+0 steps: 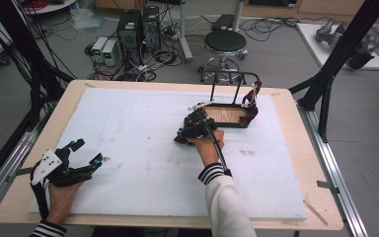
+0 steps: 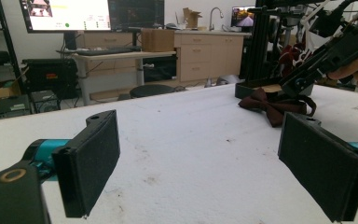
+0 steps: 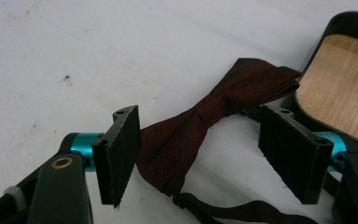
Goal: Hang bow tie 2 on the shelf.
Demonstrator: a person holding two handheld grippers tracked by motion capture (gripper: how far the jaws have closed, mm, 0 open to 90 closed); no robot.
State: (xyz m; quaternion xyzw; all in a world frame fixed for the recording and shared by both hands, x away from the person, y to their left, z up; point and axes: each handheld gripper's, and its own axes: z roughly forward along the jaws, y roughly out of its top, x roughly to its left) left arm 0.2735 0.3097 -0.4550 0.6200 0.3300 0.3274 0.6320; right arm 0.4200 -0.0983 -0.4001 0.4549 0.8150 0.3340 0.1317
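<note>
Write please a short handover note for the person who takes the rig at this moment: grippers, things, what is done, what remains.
Right gripper: open, jaws on either side of the dark red bow tie, not closed on it.
Left gripper: open, empty, resting at the table's near left.
Bow tie lies flat on the white board, beside the black rack with the wooden base; another dark red item hangs on its far right end.
Done: approach. Left: probably grasp the bow tie.

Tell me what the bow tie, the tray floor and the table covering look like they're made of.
Bow tie: dark maroon woven fabric, slightly sheeny, judging by its soft pleats and folds. Tray floor: light wood or wood-look board with visible grain, inside a dark rim, probably metal or plastic. Table covering: matte white sheet, possibly foam board; scuffed and speckled with marks.
</note>
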